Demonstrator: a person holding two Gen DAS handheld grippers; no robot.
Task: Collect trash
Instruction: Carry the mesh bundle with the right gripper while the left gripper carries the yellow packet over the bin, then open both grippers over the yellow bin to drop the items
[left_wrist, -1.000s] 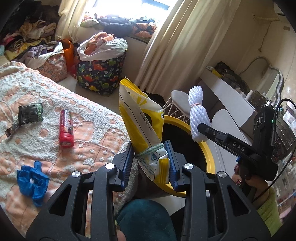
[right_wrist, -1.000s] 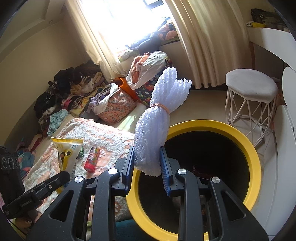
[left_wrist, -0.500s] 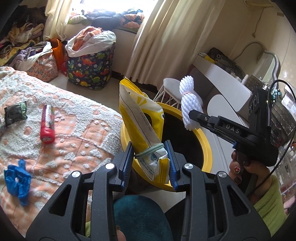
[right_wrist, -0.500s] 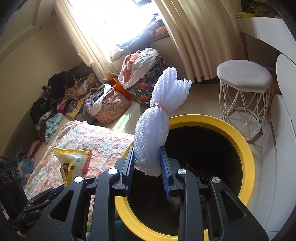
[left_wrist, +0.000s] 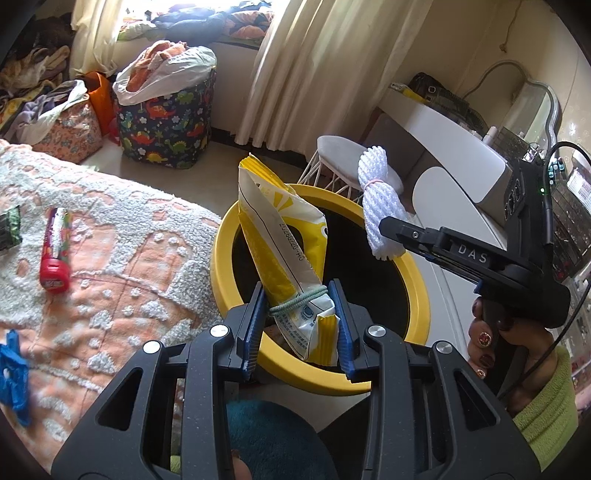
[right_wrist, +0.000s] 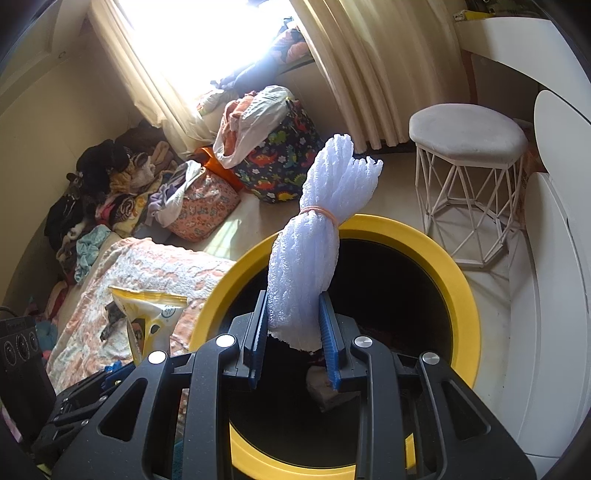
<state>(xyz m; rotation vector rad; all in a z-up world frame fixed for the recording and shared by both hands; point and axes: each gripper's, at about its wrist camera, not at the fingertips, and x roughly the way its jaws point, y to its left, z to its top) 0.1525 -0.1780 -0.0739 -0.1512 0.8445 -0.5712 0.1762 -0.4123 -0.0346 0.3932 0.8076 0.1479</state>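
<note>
Both tongs have advanced from the bed toward the yellow-rimmed bin and now hang over its mouth. The left tongs stay clamped on the lower end of a yellow snack bag bound with a green band, above the bin's near rim. The right tongs stay clamped on a white foam net bundle, above the bin's dark interior. Judgement: both items are placed for release. A red tube and blue glove lie on the bed beside the bin, uncollected.
</note>
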